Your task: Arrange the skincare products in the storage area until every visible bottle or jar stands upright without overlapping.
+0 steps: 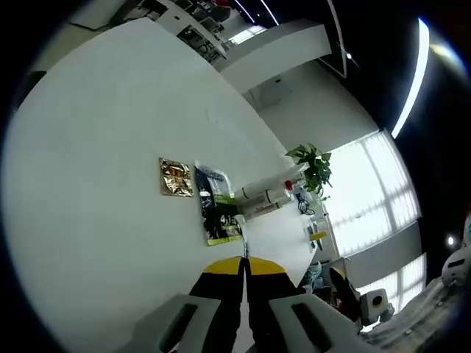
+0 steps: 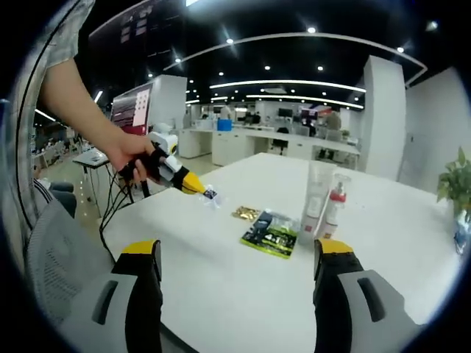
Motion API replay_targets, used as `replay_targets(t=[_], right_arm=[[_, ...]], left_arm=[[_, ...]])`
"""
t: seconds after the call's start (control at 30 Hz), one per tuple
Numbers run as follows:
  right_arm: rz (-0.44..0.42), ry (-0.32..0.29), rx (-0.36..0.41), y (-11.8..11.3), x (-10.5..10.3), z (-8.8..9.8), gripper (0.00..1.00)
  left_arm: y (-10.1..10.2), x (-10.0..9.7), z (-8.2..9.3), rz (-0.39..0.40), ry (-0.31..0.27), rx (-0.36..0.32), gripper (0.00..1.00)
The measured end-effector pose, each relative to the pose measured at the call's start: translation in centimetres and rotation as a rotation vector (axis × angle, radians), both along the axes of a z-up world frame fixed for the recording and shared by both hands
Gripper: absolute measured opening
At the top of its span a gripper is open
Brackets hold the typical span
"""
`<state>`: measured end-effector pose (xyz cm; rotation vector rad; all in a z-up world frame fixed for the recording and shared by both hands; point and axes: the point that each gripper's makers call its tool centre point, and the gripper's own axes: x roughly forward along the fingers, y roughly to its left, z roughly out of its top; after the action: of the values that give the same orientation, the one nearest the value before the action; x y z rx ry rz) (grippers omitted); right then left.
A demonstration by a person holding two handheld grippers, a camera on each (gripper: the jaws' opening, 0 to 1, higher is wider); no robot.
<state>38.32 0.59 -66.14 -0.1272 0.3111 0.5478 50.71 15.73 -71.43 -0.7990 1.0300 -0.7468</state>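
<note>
On the white table (image 2: 221, 294) a white tube (image 2: 316, 193) and a clear spray bottle with a red collar (image 2: 335, 204) stand upright side by side. Just before them a green-and-black packet (image 2: 271, 234) lies flat, with a gold sachet (image 2: 246, 214) next to it. My right gripper (image 2: 239, 254) is open and empty, well short of the packet. A hand holds my left gripper (image 2: 197, 187) over the table's left part, shut on a small thin sachet (image 2: 211, 195). In the left gripper view the shut yellow-tipped jaws of the left gripper (image 1: 244, 263) point at the packet (image 1: 218, 215), gold sachet (image 1: 176, 178) and tube (image 1: 263, 190).
A potted plant (image 2: 456, 184) stands past the table's right end, also the plant (image 1: 313, 165) beyond the bottles. A grey mesh chair (image 2: 51, 250) sits at the near left edge. Office desks stand far behind.
</note>
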Motion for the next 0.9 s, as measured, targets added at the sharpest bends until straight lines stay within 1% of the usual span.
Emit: replay_targets(t=[0.07, 0.17, 0.33, 0.47, 0.57, 0.7, 0.77, 0.9], right_arm=[[-0.013, 0.004, 0.003, -0.3, 0.1, 0.0, 0.82], [-0.012, 0.013, 0.004, -0.2, 0.1, -0.2, 0.81], [0.018, 0.025, -0.01, 0.4, -0.2, -0.6, 0.79], [0.017, 0.049, 0.007, 0.4, -0.2, -0.8, 0.78], [0.029, 0.059, 0.0, 0.6, -0.4, -1.1, 0.77], [0.034, 0.066, -0.007, 0.7, -0.5, -1.3, 0.75], [0.037, 0.069, -0.009, 0.7, -0.5, -1.4, 0.75], [0.046, 0.077, -0.015, 0.9, -0.6, -1.6, 0.74]], left_arm=[[-0.2, 0.9, -0.3, 0.01, 0.002, 0.001, 0.01], [-0.4, 2.1, -1.2, -0.003, 0.013, 0.024, 0.01], [-0.7, 3.7, -2.4, -0.006, 0.031, 0.048, 0.01], [-1.2, 4.1, -2.7, -0.011, 0.038, 0.056, 0.01], [-1.4, 4.5, -3.1, -0.009, 0.04, 0.06, 0.01], [-1.4, 4.8, -4.1, -0.004, 0.058, 0.068, 0.01], [-1.4, 4.7, -4.9, -0.022, 0.074, 0.087, 0.01], [-1.3, 5.0, -5.6, -0.029, 0.091, 0.099, 0.01]])
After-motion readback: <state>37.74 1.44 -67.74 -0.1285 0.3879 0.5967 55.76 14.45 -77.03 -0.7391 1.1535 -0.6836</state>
